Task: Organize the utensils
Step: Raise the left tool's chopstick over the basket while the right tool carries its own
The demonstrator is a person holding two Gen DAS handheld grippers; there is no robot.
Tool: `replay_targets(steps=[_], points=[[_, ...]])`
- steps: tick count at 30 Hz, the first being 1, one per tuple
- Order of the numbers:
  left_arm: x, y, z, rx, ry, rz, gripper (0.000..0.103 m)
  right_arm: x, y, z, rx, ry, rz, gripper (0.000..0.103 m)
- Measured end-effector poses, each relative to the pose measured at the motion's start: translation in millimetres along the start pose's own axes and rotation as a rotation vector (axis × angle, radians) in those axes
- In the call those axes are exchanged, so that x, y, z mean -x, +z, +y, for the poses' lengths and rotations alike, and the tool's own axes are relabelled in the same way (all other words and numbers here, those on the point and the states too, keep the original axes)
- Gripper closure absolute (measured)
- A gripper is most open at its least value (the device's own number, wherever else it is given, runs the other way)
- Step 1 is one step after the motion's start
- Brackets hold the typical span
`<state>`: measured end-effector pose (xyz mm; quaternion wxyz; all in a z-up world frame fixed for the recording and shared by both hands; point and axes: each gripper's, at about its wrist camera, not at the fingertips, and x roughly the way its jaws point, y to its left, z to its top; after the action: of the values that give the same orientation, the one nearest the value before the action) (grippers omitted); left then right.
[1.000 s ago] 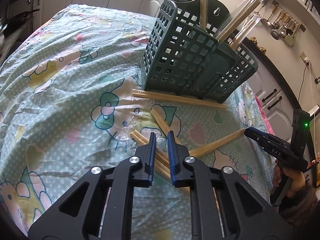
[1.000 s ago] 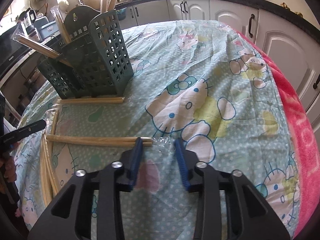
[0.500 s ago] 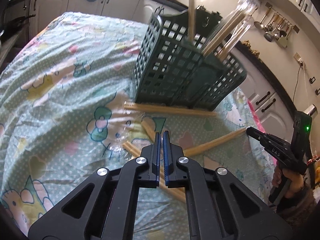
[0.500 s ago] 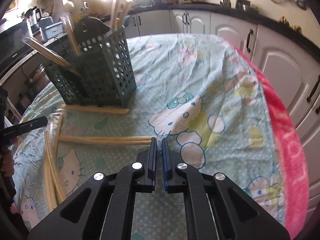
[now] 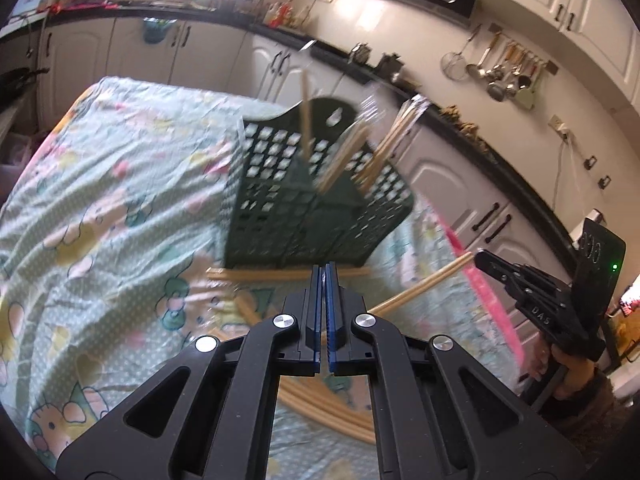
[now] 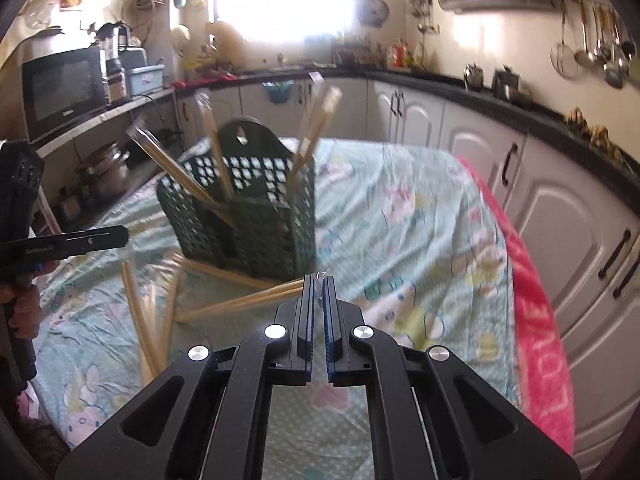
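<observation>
Both grippers now higher over cartoon tablecloth point(image 5: 120, 184), left gripper point(image 5: 323, 276) closed empty, right gripper point(image 6: 318, 284) pinching wrapped chopsticks point(image 6: 240, 304).

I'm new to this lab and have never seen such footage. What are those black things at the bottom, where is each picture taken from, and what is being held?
No robot here: a person holds a two-finger tool in each hand, with a camera on each looking along its jaws. One picture looks along the left gripper, the other along the right gripper; each tool also shows at the edge of the other's view. On the patterned tablecloth stands a green basket with chopsticks upright in it; more wrapped chopsticks lie loose. The right jaws are shut on the plastic wrapper of a chopstick pair. The left jaws are shut; whether they hold anything is unclear.
</observation>
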<state>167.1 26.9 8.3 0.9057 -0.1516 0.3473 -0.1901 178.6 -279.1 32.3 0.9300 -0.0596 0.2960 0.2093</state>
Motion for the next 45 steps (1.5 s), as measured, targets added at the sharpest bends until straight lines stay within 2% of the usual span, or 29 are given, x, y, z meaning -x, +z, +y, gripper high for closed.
replay_targets(steps=[7,16,23,45], points=[[16,18,-29,-0.051,-0.072,-0.038,0.103,25,20,19,0.051,0.028,-0.08,0.099],[24,36,-63,-0.118,-0.12,-0.067,0.103,41,34,31,0.08,0.046,-0.12,0.099],[29,50,-74,-0.151,-0.135,-0.09,0.103,51,47,35,0.105,0.048,-0.154,0.099],[68,123,-115,-0.226,-0.164,-0.264,0.103,91,111,44,0.145,0.059,-0.319,0.099]])
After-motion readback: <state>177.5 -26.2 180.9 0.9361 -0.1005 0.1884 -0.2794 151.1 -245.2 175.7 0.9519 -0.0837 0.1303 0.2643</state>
